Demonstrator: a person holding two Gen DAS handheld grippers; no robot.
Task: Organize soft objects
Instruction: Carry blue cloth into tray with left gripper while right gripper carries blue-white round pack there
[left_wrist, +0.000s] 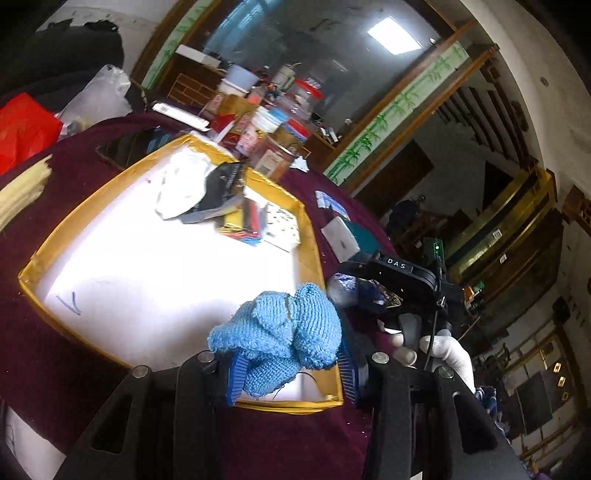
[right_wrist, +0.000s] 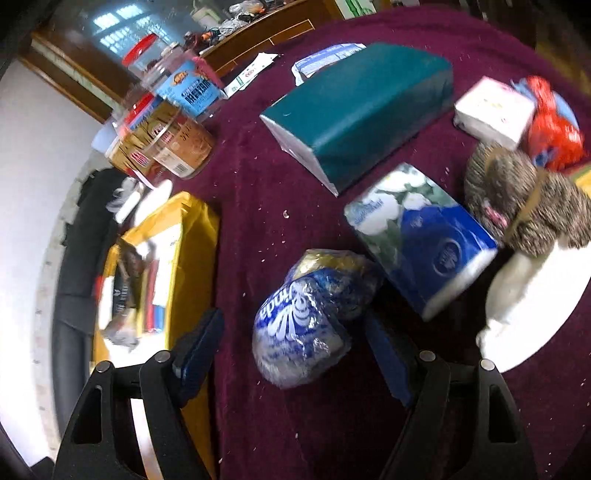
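Note:
My left gripper (left_wrist: 291, 373) is shut on a light blue knitted piece (left_wrist: 280, 339) and holds it above the near corner of a yellow-rimmed white tray (left_wrist: 306, 229). The tray holds a white cloth (left_wrist: 181, 184), a dark packet (left_wrist: 221, 192) and small flat items. My right gripper (right_wrist: 291, 354) is open, its blue pads either side of a crumpled blue-and-white plastic pack (right_wrist: 314, 314) lying on the maroon cloth. The right gripper also shows in the left wrist view (left_wrist: 399, 280), right of the tray.
On the maroon table (right_wrist: 258, 184) lie a teal tissue pack (right_wrist: 362, 110), a blue tissue pack (right_wrist: 421, 236), a brown furry toy (right_wrist: 517, 199), a white pack (right_wrist: 491, 110), a red bag (right_wrist: 550, 133) and plastic jars (right_wrist: 166, 129). The tray's yellow edge (right_wrist: 195, 229) is left.

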